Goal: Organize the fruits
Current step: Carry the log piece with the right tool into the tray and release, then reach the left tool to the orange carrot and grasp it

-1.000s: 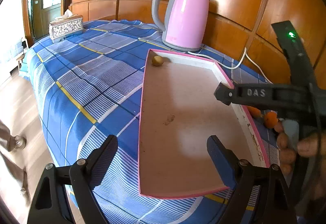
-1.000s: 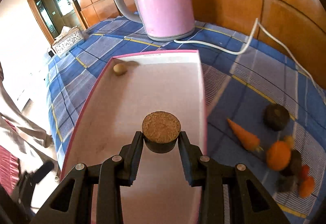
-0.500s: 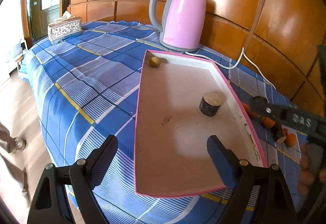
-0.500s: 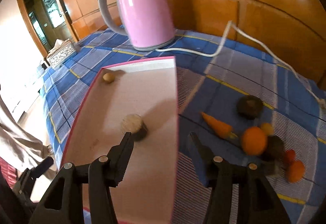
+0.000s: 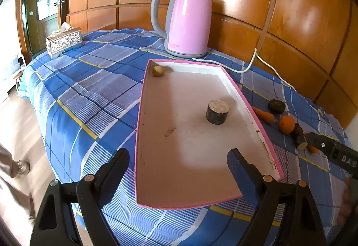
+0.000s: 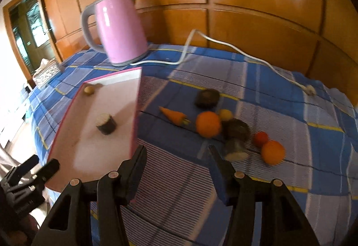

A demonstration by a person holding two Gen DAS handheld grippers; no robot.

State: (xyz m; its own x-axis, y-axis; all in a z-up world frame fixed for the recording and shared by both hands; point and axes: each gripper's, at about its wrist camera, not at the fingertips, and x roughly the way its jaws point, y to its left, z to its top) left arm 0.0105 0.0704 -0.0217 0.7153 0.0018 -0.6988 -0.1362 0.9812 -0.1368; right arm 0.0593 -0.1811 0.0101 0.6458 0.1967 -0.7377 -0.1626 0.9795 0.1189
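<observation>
Wood panelling backs a table under a blue checked cloth [image 5: 94, 98]. At the far left sits a tissue box [image 5: 63, 41], and further right a pink kettle [image 5: 188, 22] stands by the wall, its white cord [image 6: 235, 48] trailing right. A pink-rimmed tray [image 5: 139, 125] lies near the middle, with a small tan fruit [image 5: 158, 71] in its far left corner and a dark round stub [image 5: 217, 112] toward its right side. The left gripper [image 5: 179, 169] hangs wide open and empty over the tray's near end. Right of the tray, a carrot [image 6: 174, 115], two oranges [image 6: 208, 124], dark pieces and a small red fruit [image 6: 260, 138] lie clustered on the cloth. The right gripper [image 6: 176, 164], its jaws just opened and holding nothing, hovers near them.
</observation>
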